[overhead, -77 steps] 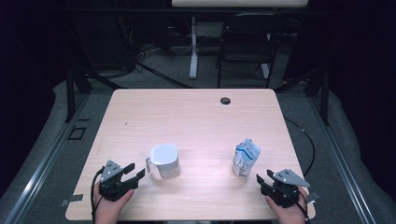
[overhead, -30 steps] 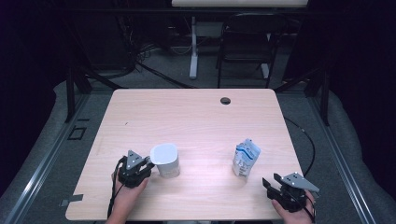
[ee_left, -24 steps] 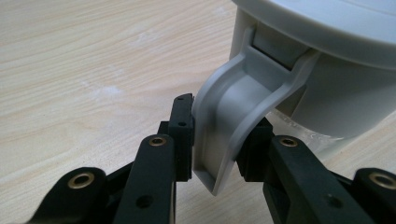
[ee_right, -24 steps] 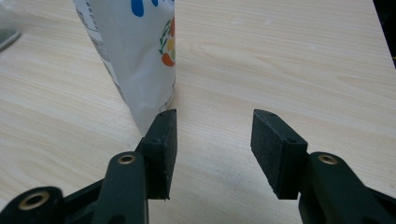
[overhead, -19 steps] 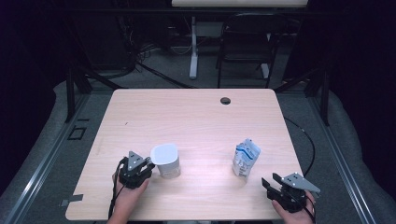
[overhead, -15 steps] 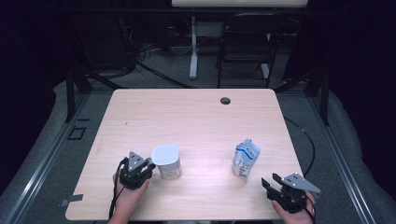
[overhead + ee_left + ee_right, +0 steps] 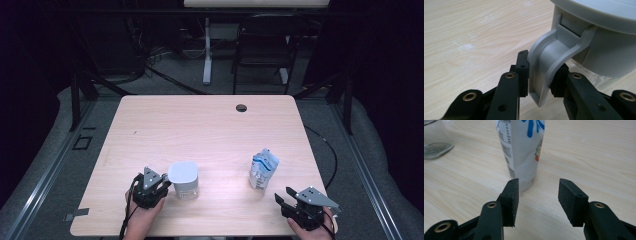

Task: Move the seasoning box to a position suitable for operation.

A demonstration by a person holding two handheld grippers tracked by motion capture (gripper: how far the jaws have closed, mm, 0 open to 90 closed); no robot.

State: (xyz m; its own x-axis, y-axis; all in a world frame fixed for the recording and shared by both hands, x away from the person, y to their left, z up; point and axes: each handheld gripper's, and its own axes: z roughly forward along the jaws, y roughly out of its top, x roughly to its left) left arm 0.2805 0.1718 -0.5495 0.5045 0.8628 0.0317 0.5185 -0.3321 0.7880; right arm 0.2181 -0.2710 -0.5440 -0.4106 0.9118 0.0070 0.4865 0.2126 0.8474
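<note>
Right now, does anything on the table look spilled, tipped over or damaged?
Nothing stands out. The jar and the pouch both stand upright on the table, with no spill around them. The left claw is shut on the jar's lid latch.

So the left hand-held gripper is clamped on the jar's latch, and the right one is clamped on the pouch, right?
Not quite. The left hand-held gripper does clamp the jar's latch, but the right hand-held gripper stands open, short of the pouch, as the right gripper view shows.
</note>
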